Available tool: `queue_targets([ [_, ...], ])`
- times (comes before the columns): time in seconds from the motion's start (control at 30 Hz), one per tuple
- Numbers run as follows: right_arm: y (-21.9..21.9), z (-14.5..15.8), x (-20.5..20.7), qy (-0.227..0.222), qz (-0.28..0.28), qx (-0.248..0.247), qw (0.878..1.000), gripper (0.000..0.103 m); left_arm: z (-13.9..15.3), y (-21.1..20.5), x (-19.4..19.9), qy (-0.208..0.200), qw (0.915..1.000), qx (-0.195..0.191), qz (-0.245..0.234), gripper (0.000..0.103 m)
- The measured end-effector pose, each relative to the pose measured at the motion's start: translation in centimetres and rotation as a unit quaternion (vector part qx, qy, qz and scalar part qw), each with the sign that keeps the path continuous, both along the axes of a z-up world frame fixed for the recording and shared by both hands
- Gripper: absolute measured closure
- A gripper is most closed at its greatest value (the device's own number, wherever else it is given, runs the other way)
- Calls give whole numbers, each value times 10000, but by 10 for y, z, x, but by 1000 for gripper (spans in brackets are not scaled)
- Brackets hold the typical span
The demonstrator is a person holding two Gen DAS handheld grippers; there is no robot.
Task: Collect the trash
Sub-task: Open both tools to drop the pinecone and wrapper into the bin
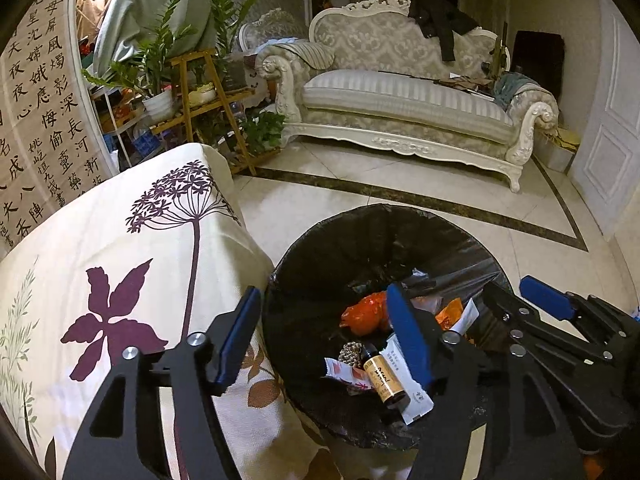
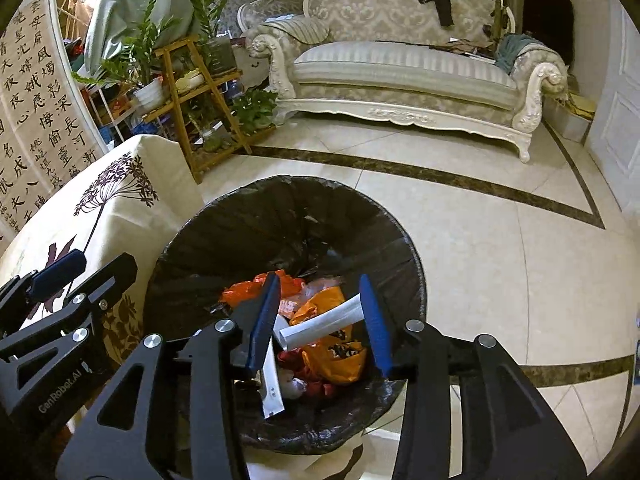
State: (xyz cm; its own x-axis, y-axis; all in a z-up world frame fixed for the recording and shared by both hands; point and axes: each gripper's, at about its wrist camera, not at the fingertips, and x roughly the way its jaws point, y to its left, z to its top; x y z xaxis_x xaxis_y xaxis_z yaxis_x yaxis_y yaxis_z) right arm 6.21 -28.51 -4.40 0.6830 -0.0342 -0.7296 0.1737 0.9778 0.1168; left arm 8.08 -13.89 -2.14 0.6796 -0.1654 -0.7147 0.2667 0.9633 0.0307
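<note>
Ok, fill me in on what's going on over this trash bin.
A person is collecting trash with a two-finger gripper in each hand, both poised over the black-lined trash bin beside the cloth-covered table. The left gripper stands open with nothing between its fingers. The right gripper is open too; a rolled white paper lies between its fingers, apparently just let go. In the bin are orange plastic bags, wrappers and a small brown bottle.
</note>
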Motion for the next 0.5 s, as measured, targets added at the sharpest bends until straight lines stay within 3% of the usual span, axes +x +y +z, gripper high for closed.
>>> queue_targets([
  [0.17, 1, 6, -7, -74, -60, -102, 9999, 48, 5, 5, -5, -136, 9998, 71, 151, 27],
  [0.5, 12, 18, -24, -225, -64, -323, 9992, 39, 19, 28, -24, -279, 9989, -5, 379, 23],
])
